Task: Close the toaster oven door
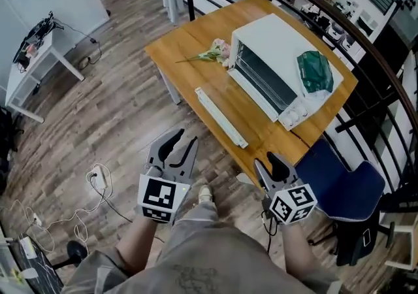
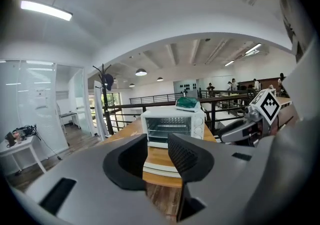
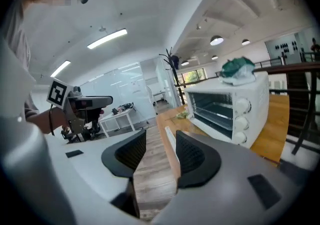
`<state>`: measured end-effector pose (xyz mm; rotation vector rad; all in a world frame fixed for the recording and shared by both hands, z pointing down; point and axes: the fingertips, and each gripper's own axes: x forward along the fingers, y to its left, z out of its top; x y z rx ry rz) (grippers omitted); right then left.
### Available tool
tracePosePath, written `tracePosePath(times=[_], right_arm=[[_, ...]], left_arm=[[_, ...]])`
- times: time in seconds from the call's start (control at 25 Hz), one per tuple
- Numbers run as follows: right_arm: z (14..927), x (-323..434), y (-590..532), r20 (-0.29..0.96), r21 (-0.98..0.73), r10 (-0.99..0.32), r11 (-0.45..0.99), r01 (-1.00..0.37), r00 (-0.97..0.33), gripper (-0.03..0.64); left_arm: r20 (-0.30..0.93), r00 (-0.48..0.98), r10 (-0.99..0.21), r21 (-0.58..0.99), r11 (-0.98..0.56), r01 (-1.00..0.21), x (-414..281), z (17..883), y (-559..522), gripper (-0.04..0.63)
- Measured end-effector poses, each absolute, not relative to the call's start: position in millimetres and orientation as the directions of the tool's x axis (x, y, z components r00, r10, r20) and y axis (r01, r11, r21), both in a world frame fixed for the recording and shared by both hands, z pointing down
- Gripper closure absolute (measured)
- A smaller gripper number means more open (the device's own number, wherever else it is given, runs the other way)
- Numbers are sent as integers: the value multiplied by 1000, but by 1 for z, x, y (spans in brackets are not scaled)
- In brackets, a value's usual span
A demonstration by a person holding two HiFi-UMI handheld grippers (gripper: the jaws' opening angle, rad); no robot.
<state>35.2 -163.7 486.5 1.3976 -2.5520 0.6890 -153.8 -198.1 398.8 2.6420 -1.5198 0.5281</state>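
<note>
The left gripper [image 1: 181,137] and the right gripper [image 1: 268,162] are hanging wide and empty. Slamming the flat-lying glass door with white handle bar [image 1: 222,118] at twelve o'clock is probably risking pushing the white metal toaster oven [image 1: 271,41] backward.

Wooden table [image 1: 196,38] bears toaster oven [image 1: 274,57], flowers [image 1: 215,52], white bar [image 1: 221,116].

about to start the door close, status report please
Left gripper and right gripper open, empty, short of the wooden table. White toaster oven door down, open. Pink flowers beside oven, clear of door.

No legible text (any view)
</note>
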Motion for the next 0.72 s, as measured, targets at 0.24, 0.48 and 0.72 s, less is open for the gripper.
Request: tracePosePath(times=[0.24, 0.48, 0.72], right_arm=[[573, 42, -187, 472, -411, -714, 340, -846, -517, 419], [650, 41, -190, 585, -392, -640, 314, -865, -498, 408], [698, 29, -189, 638, -395, -561, 349, -850, -527, 397]], left_arm=[[423, 490, -762, -114, -581, -806, -154, 456, -235, 465], [520, 481, -706, -55, -590, -806, -157, 516, -252, 465], [605, 424, -674, -31, -552, -833, -157, 554, -242, 465]])
